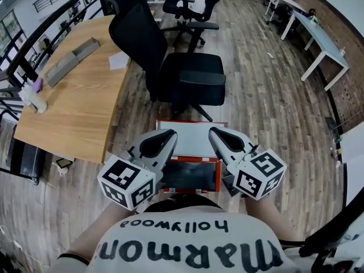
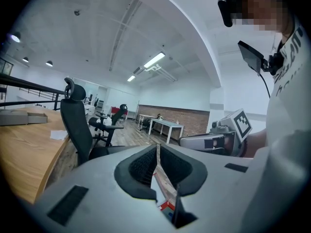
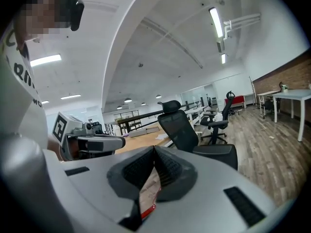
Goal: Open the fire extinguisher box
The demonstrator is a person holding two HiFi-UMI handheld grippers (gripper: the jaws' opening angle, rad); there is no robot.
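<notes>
left gripper (image 1: pixel 169 135): fingers pinched together, nothing in them, above the box's left end. the red fire extinguisher box (image 1: pixel 190 175) lies flat on the floor (image 1: pixel 267 107), below and between both grippers, long side running left to right. right gripper (image 1: pixel 214 133): fingers closed, empty, equally near.

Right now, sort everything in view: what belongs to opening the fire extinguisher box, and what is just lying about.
For the job:
- fire extinguisher box, on the floor
- left gripper, shut
- right gripper, shut

Lying about:
- black office chair
- wooden desk
- sheet of paper on the desk
- white table
</notes>
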